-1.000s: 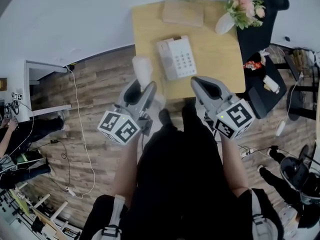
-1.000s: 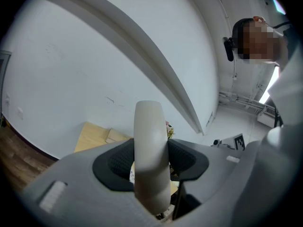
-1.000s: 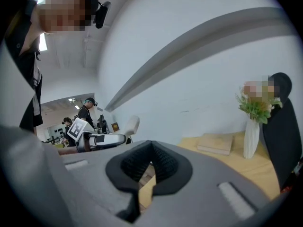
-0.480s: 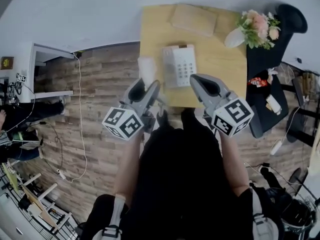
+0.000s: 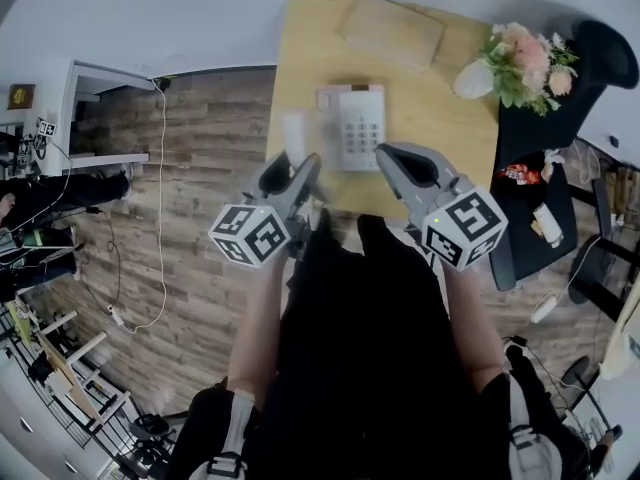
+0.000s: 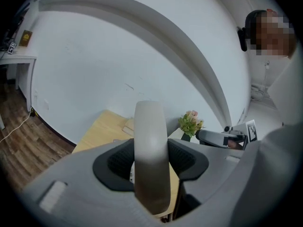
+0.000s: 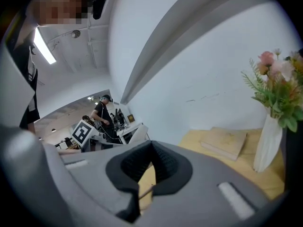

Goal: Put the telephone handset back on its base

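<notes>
The left tongs (image 5: 296, 171) are clamped on the white handset (image 6: 150, 141). The left gripper view shows it standing between the two dark pads, with its long axis running up and away from the jaws. In the head view the handset (image 5: 293, 136) is blurred. It hangs in the air over the left edge of the wooden surface (image 5: 435, 118), just beside the base (image 5: 352, 126) and to that base's left, and it does not appear to touch it. The base lies flat with its keypad up, its long side pointing away from the person, so handset and base look roughly parallel. The empty strip along the base's left side is probably the cradle. If so, the coming move is a short shift to the right and forward, then down, with little turning needed. The right tongs (image 7: 147, 174) have their jaws together with nothing between them. They hover near the front right corner of the base, so they are as near as the left but hold nothing. A vase of flowers (image 5: 520, 53) stands well apart at the far right of the surface, out of the path. The main risk is setting the handset down askew so that one end rides on the cradle's rim.
</notes>
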Available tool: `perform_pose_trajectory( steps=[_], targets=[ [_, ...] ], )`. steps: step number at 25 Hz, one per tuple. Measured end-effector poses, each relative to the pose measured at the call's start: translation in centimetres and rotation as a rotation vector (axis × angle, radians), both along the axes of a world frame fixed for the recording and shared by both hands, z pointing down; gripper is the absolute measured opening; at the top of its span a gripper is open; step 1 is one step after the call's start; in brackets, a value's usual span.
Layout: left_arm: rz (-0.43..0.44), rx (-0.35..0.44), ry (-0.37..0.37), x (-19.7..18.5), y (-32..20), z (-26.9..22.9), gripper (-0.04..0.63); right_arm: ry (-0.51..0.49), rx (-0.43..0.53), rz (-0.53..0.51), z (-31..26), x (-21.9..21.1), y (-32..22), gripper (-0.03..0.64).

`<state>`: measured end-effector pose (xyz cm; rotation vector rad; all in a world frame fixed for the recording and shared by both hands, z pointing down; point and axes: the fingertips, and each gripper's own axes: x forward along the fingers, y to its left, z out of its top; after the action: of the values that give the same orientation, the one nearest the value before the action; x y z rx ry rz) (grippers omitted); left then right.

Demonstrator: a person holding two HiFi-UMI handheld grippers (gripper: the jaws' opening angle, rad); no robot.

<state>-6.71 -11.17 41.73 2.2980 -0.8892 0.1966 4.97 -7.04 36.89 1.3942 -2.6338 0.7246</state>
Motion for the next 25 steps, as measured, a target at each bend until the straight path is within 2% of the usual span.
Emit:
perform_pose_trajectory(
  steps=[11, 18, 25],
  targets=[
    [-0.073, -0.03, -0.054, 0.3, -1.1, 3.4, 0.221, -0.018, -0.046, -0.057, 2.6, 1.4, -0.5, -0.002],
    [-0.062, -0.05, -0.107, 0.4, -2.4, 5.9, 0.221, -0.022, -0.059, -0.055, 3.7, 1.4, -1.5, -0.002],
    [-0.051, -0.09, -0.118, 0.9, -3.7, 8.5, 0.221, -0.027, -0.095, -0.041, 5.3, 0.8, -1.9, -0.002]
  ],
)
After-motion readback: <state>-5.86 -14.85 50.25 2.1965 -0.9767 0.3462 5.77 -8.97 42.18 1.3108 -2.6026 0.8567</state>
